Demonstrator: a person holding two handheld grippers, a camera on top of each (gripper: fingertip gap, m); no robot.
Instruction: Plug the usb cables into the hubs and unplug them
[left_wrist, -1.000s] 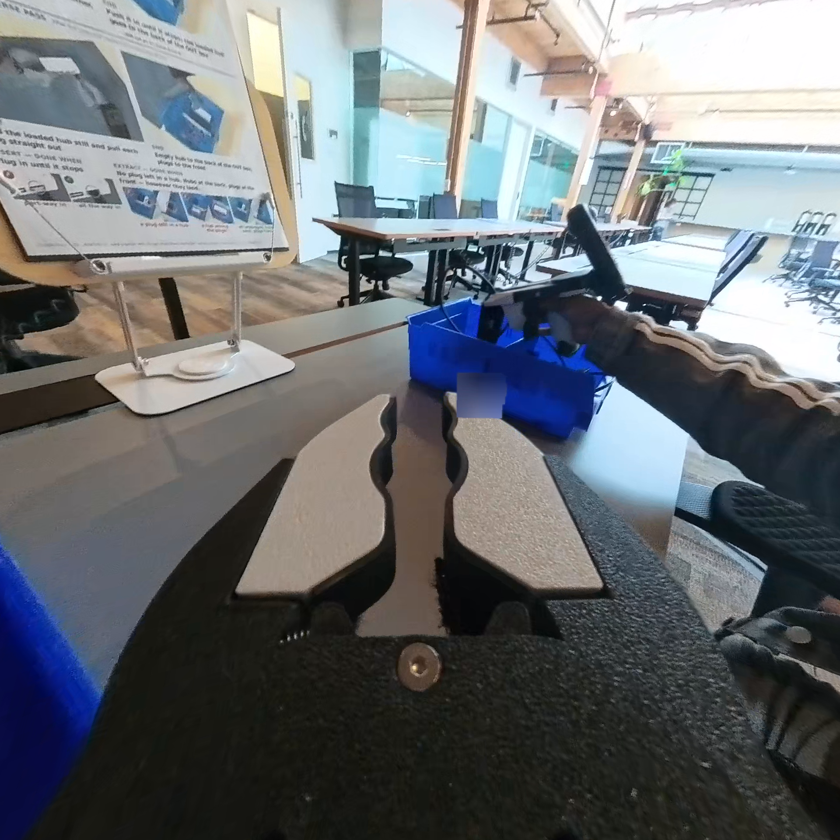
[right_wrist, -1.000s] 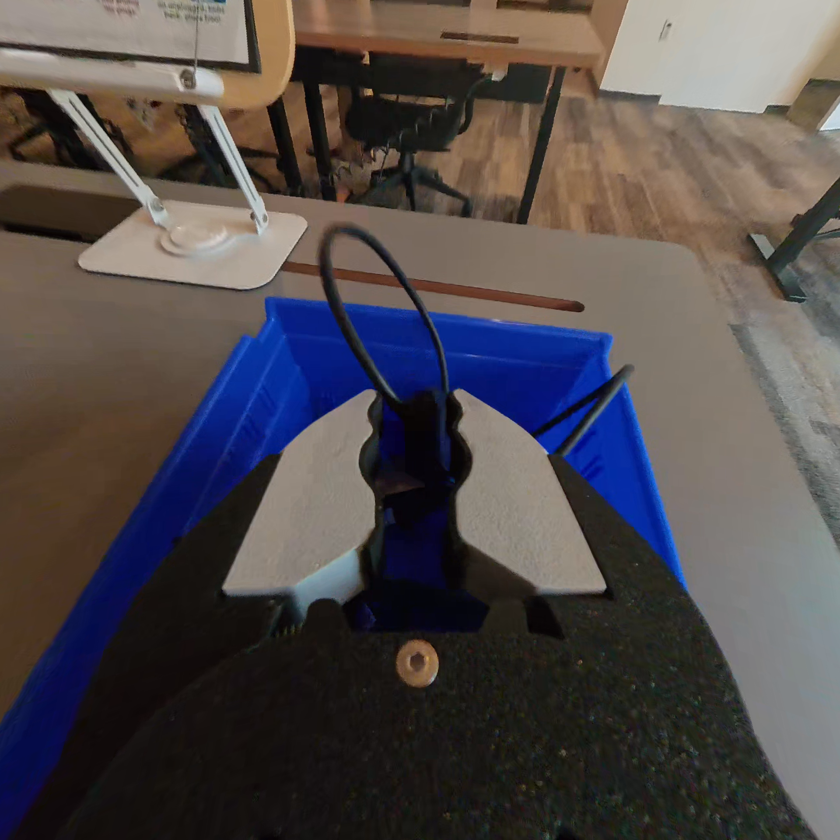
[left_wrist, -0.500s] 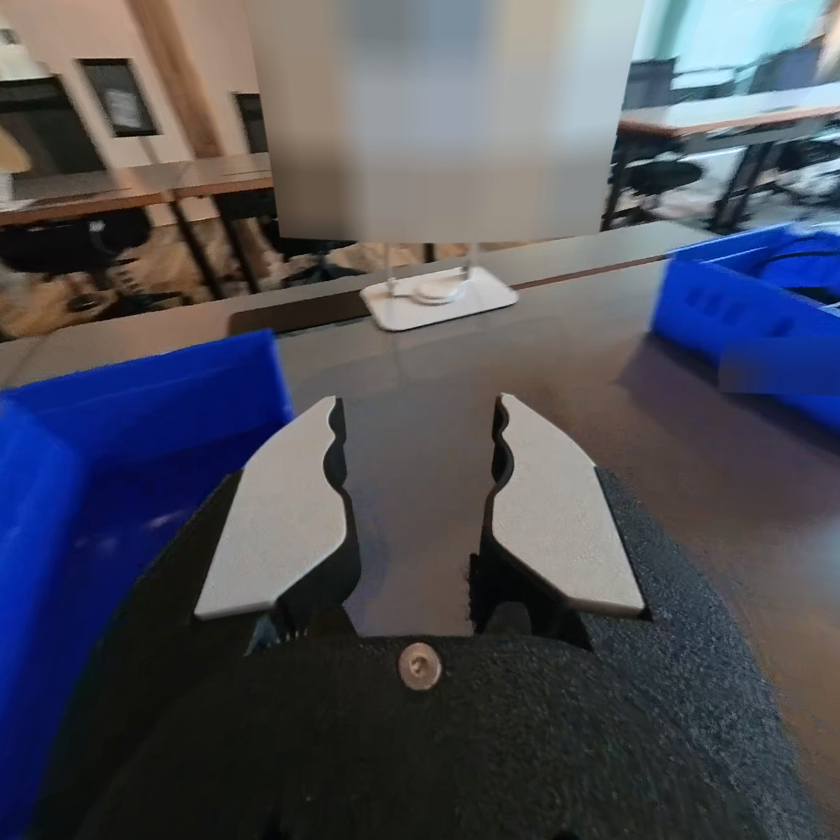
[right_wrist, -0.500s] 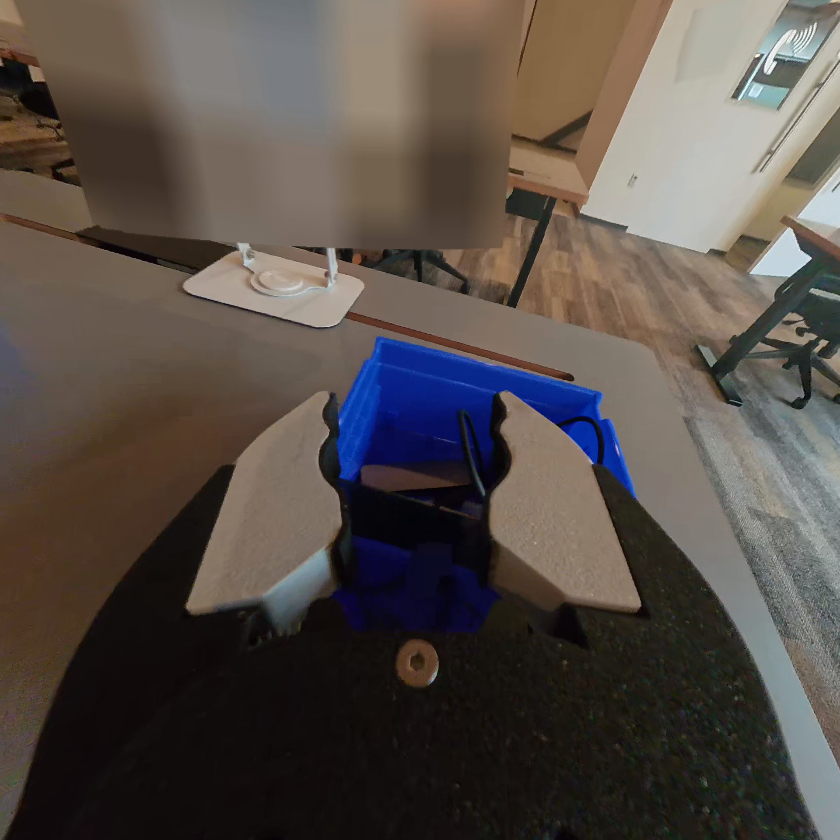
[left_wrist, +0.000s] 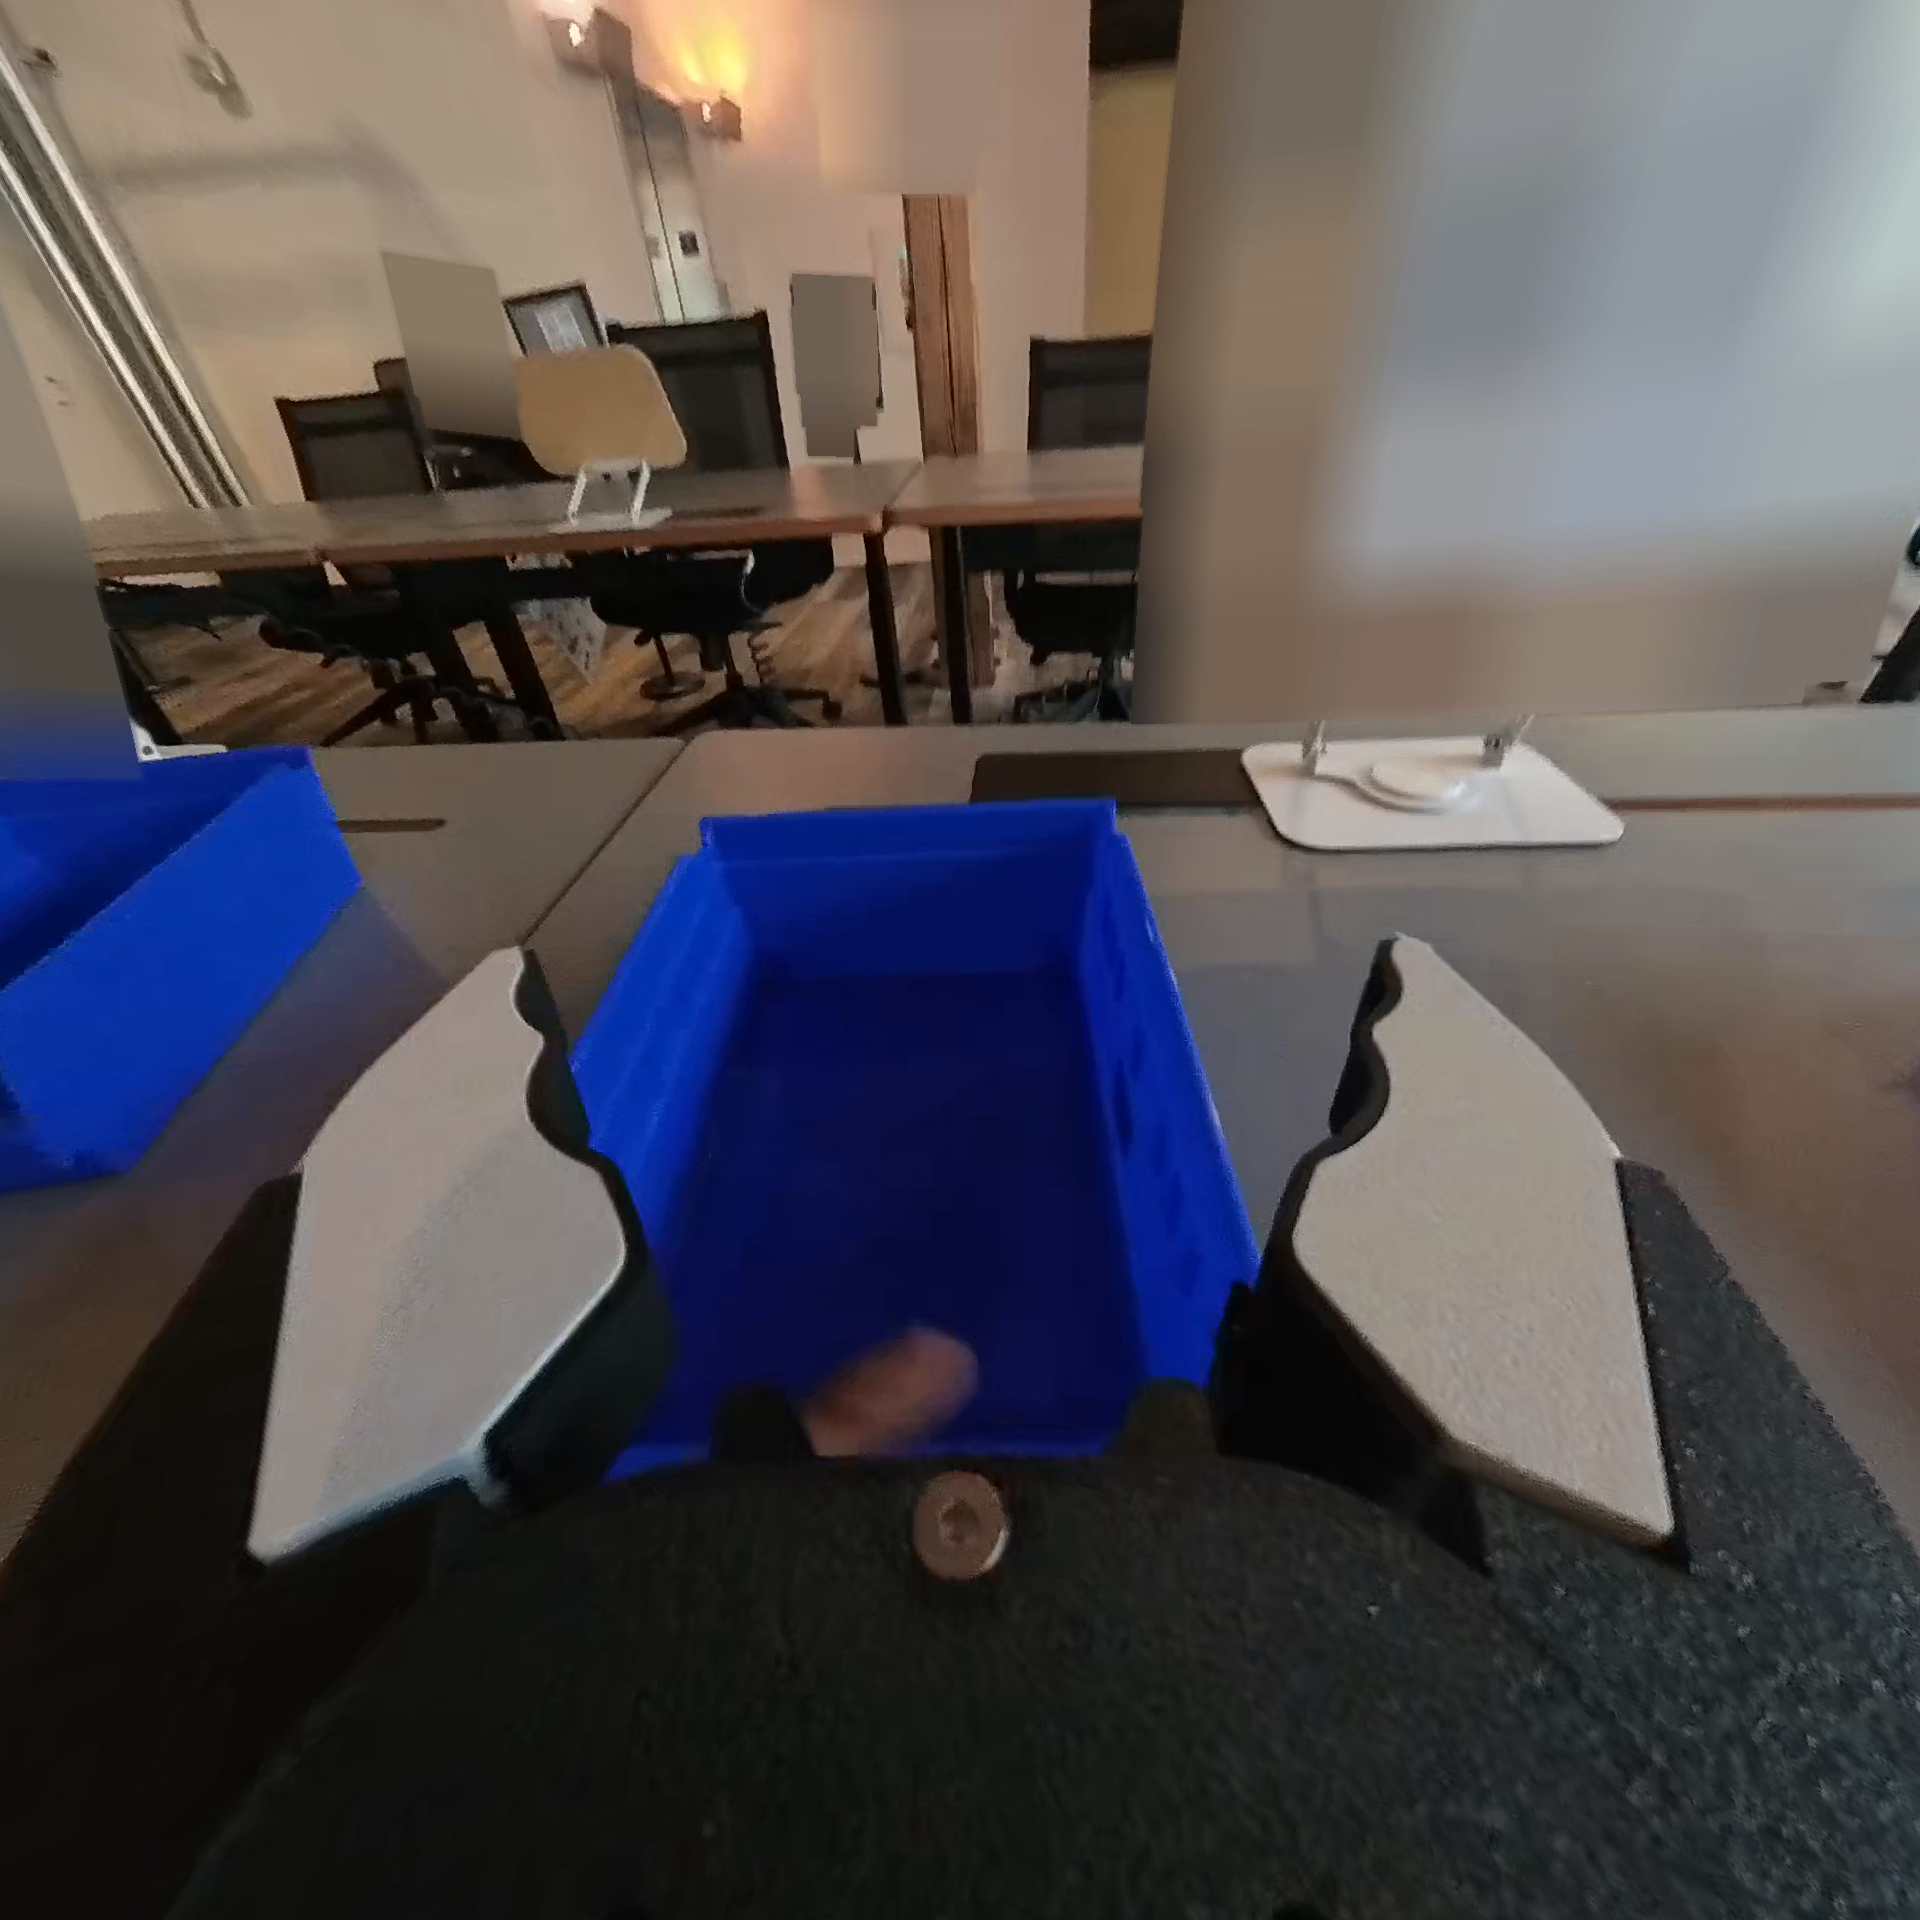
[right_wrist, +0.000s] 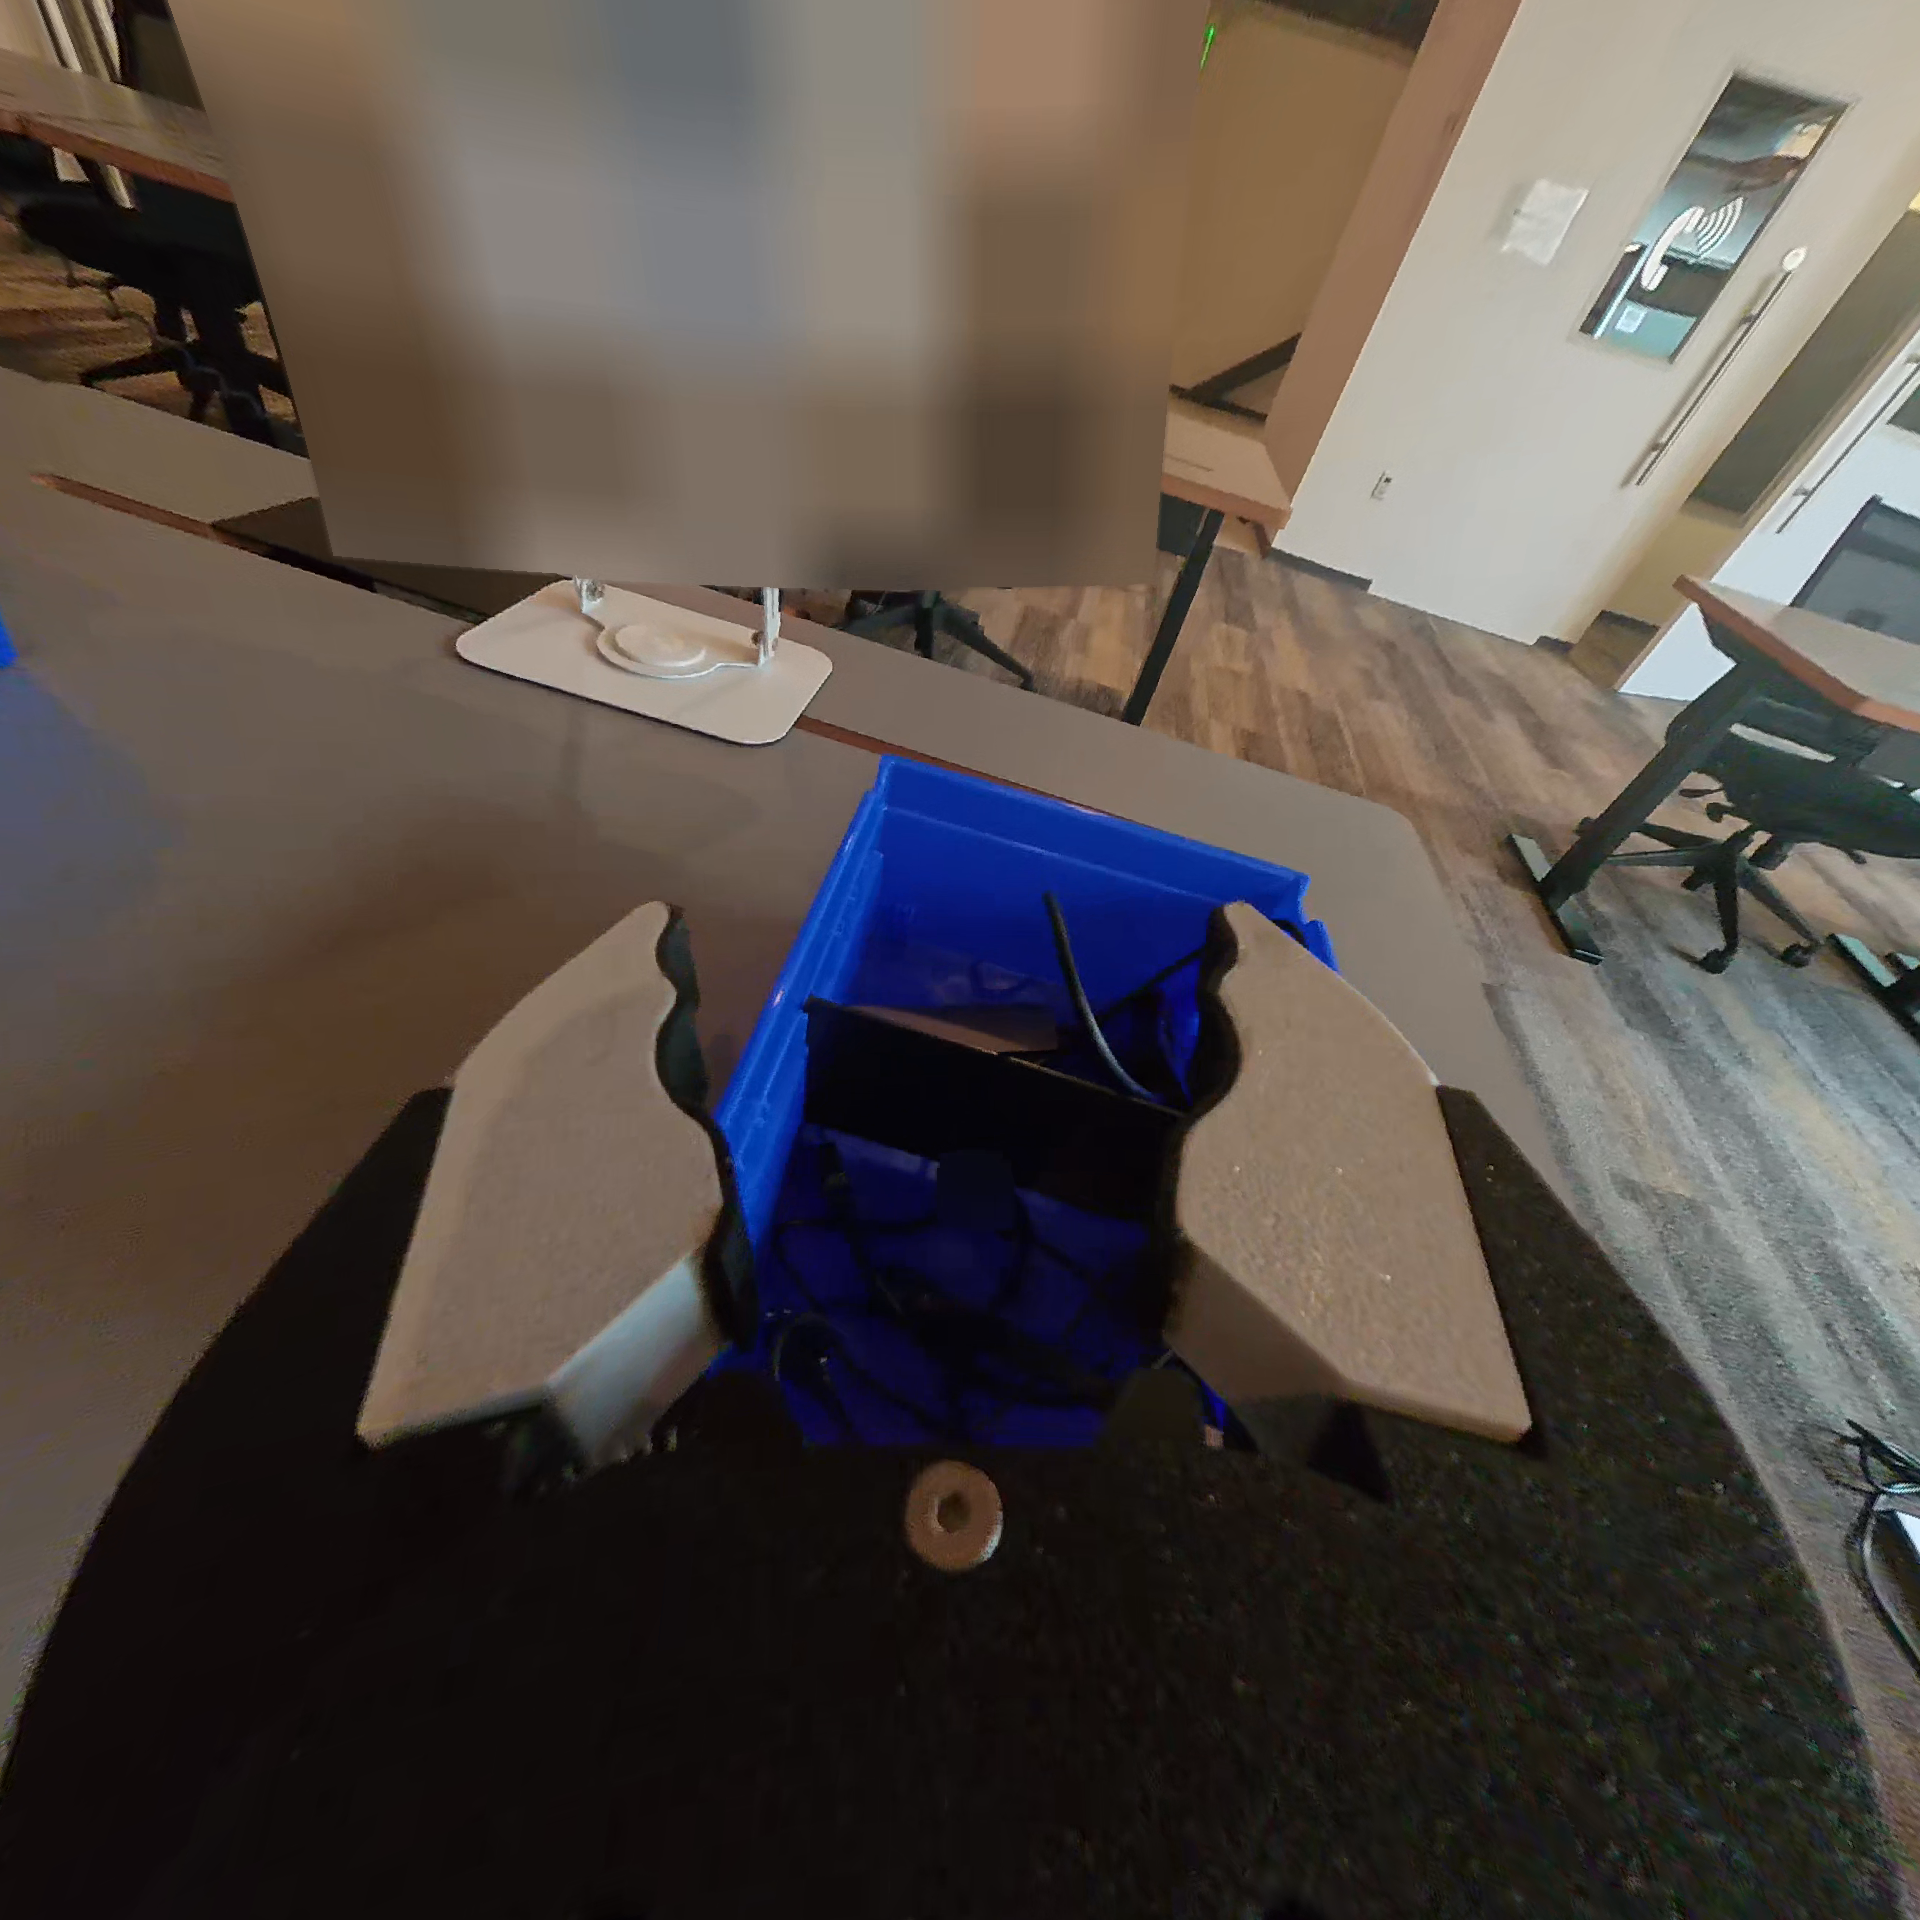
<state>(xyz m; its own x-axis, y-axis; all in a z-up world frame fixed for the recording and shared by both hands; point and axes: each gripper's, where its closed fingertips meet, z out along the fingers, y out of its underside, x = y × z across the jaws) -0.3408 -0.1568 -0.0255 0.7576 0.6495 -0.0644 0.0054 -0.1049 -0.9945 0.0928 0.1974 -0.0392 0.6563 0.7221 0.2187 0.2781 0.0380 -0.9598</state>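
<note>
Right wrist view: the right gripper (right_wrist: 951, 1060) hangs above a blue bin (right_wrist: 800, 1049) on the grey table (right_wrist: 312, 883), its jaws spread wide and holding nothing. Inside the bin a black USB hub (right_wrist: 987, 1081) lies directly ahead of the fingertips, at twelve o'clock and between them; its long axis runs from about ten o'clock to four o'clock, crosswise to the fingers. Thin black USB cables (right_wrist: 914, 1278) are tangled on the bin floor nearer the camera, at six o'clock from the hub, and one rises beyond it at one o'clock. Whether any plug is seated in the hub cannot be told.

Left wrist view: the left gripper (left_wrist: 951, 1060), fingers likewise parted and empty, is centred over a second blue bin (left_wrist: 1174, 1049) that appears bare apart from a blurred tan spot (left_wrist: 894, 1387) at its near edge. A third blue bin (left_wrist: 177, 987) sits at nine o'clock and a white stand base (left_wrist: 1434, 805) at one o'clock.

Judgement: the right gripper is the nearer to hub and cables, and so the likelier to reach first.
</note>
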